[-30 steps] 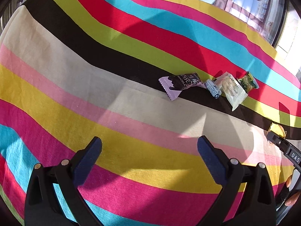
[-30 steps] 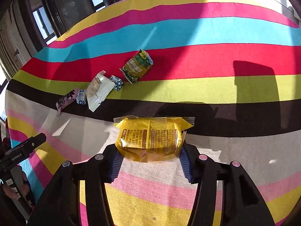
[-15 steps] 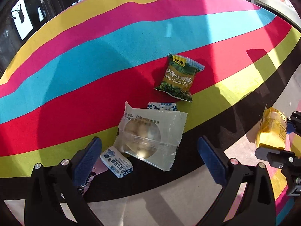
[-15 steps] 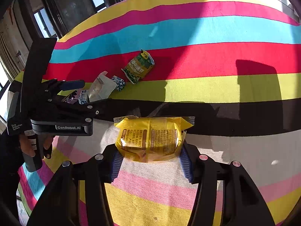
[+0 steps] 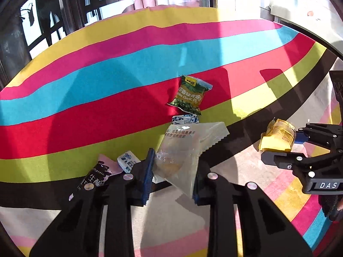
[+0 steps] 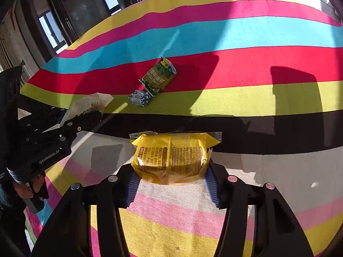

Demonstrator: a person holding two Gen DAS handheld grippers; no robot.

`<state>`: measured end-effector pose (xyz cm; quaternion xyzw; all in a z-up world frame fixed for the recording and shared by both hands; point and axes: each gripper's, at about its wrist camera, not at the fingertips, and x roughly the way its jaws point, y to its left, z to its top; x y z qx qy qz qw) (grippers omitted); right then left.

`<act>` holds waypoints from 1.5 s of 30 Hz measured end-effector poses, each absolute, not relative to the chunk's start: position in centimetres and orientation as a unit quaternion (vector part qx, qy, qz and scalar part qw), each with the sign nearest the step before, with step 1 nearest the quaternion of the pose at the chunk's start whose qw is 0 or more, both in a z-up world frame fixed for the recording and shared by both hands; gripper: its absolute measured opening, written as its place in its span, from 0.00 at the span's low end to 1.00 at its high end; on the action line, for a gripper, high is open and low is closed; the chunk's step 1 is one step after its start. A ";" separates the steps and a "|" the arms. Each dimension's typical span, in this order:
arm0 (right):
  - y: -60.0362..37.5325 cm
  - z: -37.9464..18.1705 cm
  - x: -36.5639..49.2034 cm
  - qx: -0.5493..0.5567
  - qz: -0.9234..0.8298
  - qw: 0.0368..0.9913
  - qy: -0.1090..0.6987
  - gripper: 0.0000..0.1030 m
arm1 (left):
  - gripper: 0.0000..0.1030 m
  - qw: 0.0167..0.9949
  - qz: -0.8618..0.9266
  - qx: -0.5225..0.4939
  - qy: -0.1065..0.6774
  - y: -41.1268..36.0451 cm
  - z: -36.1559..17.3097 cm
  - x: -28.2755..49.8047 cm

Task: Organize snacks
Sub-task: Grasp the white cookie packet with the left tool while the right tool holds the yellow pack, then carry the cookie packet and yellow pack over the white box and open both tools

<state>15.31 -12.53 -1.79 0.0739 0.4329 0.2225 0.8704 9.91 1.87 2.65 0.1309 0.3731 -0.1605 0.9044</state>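
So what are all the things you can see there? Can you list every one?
clear packet: one, see-through white, pinched between the left gripper's pads, which have just closed on it
yellow packet: one, yellow, held between the right gripper's pads
green pea packet: one, green, lying on the red stripe
blue-and-white candies: two, one just in front of the green pea packet, one left of the left gripper
pink-and-black packet: one, beside that second candy, partly hidden
striped cloth: one, many colours, under everything
left gripper: one, black with blue pads
right gripper: one, black with blue pads
hand: one, partly seen on the left gripper's handle
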 end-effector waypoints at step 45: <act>-0.8 1.6 -4.3 0.010 0.428 0.803 0.415 0.51 | 0.26 0.930 -0.038 -0.034 0.364 20.1 0.2 -13.8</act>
